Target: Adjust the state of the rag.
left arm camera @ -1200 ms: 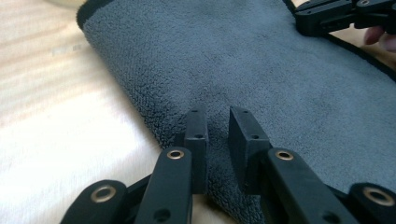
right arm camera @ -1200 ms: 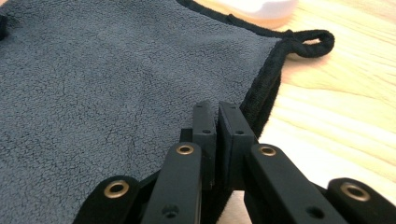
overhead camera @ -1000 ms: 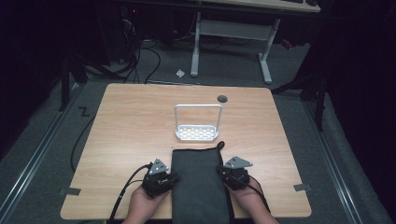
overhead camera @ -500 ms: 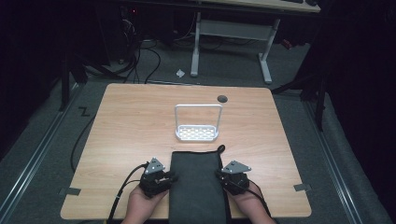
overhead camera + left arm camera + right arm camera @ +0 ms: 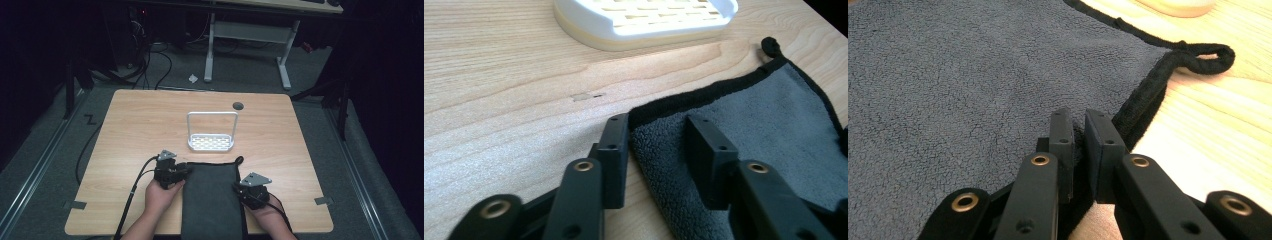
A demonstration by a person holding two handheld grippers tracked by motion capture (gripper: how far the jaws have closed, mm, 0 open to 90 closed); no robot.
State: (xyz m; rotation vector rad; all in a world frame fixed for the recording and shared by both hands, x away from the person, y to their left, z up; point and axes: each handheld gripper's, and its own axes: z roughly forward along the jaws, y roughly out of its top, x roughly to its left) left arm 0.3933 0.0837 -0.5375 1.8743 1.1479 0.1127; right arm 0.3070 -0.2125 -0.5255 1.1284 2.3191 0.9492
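Grey towel (image 5: 212, 200) is laid flat on the counter (image 5: 135, 125), near edge, just in front of the white rack (image 5: 210, 142).

L claw (image 5: 659, 150) is set at the towel's far-left corner, jaws just opened approx. halfway; corner is straddled, not pressed.

R claw (image 5: 1079, 135) is kept narrow at the towel's right hem; fabric is seen pinched between the pads, near the hanging loop (image 5: 1200, 55).

Wide bare table (image 5: 135, 125) left and right of the white rack (image 5: 210, 141). Rack, with upright handle, blocking the middle just beyond the grey towel (image 5: 212, 200). Narrow strip of wood between towel edge and rack base. Small dark hole (image 5: 238, 106) near the far edge.
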